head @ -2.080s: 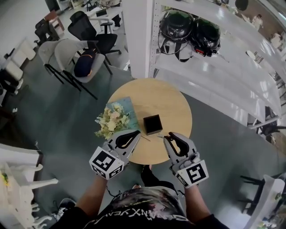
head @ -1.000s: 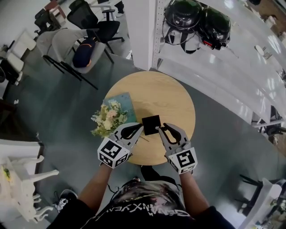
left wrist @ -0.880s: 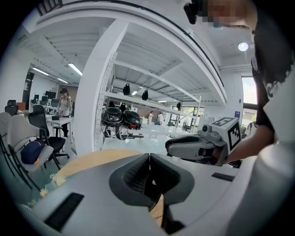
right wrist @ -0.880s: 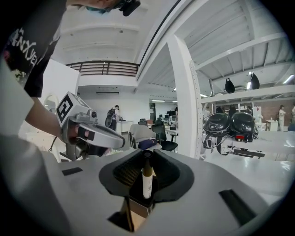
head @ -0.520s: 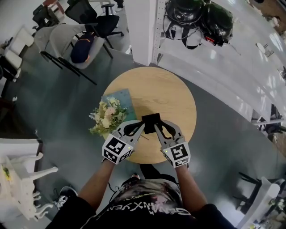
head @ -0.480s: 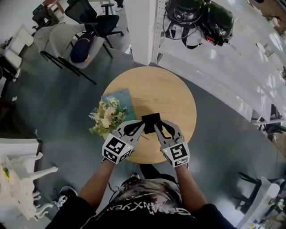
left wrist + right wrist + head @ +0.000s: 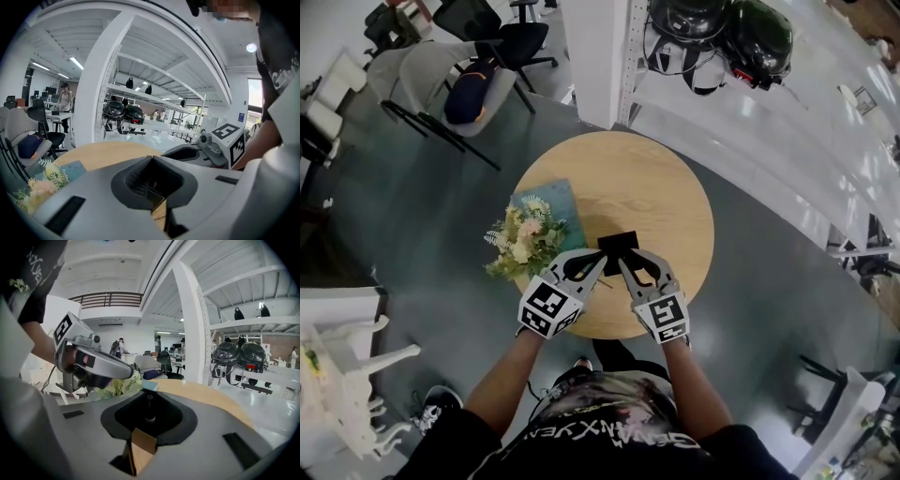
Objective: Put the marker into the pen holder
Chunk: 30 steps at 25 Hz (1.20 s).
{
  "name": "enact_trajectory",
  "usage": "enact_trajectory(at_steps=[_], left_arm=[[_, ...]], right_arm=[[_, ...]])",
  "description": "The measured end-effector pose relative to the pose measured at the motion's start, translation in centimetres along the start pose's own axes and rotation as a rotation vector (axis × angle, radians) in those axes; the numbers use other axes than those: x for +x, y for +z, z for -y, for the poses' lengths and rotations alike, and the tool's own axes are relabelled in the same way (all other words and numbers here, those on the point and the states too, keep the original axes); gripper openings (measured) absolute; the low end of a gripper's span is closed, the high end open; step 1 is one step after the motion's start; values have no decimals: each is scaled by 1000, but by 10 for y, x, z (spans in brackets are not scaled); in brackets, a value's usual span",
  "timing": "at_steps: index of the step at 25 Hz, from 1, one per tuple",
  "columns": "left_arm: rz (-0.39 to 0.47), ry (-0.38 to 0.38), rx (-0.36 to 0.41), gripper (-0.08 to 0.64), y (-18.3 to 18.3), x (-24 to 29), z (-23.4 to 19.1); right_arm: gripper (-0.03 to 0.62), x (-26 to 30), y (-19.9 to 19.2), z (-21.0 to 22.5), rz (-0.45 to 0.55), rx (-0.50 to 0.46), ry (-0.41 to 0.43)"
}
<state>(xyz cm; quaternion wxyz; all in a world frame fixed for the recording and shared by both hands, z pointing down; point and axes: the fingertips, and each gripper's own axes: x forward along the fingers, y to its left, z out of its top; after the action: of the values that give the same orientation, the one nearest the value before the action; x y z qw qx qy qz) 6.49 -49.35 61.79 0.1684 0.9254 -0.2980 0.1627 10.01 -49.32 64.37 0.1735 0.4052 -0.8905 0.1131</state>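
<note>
Black marker [image 7: 149, 408] is sitting gripped in the closed right tongs [image 7: 624, 260], just at the pen holder's [image 7: 619, 240] near edge. The left tongs [image 7: 598, 258] are hovering shut and empty alongside. Insertion is coming next, I judge: the marker's tip needs centring over the opening. Flowers [image 7: 520, 242] are crowding the left, and the bench [image 7: 675, 216] is showing bare wood rightward.

Round table [image 7: 661, 178]: pen holder [image 7: 619, 241], book [image 7: 551, 199], flowers [image 7: 520, 242]

The round table [image 7: 666, 187] is showing pale, matt wood. The pen holder [image 7: 619, 241] is looking matt black. The left gripper [image 7: 598, 259] and right gripper [image 7: 625, 262] are wearing smooth, matt grey plastic. The marker [image 7: 150, 411] is looking dark and smooth. The helmets [image 7: 759, 42] are gleaming glossy black.
</note>
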Motion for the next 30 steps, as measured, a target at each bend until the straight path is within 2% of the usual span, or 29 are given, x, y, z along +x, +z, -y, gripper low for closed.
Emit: enact_trajectory(at_steps=[14,24,30], left_arm=[[-4,-1,-1,21,-6,-4,4],[6,-2,16,21,-5,-14,13],[23,-5,35,21,3,-24,24]], right_arm=[[80,-2,-3,0,-16,31,-21],[148,-13,5,-5,10,23,-46],[153,-29,18,-8,40,9,-71]])
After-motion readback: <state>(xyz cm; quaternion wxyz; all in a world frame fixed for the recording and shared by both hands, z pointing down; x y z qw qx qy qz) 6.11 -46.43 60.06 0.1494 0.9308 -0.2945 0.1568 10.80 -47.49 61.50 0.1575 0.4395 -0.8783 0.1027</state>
